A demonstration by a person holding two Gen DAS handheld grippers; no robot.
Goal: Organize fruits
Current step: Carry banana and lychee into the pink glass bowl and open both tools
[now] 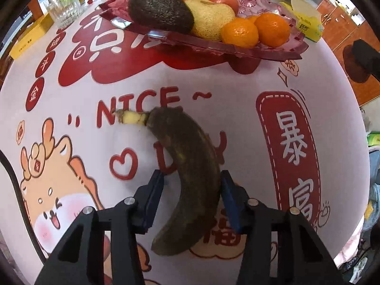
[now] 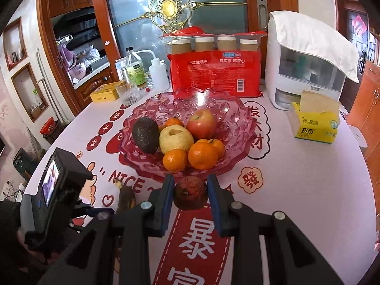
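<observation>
The blackened, overripe banana (image 1: 187, 173) lies on the bench between the left gripper (image 1: 192, 180)'s released jaws, long axis along them. The right gripper (image 2: 189, 191)'s jaws flank a shrivelled dark-red fruit (image 2: 190, 192); contact unclear.

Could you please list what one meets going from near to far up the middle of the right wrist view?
Right gripper → shrivelled dark red fruit between its blue pads → orange tangerine in the pink glass fruit bowl → red apple → red pack of paper cups.
</observation>
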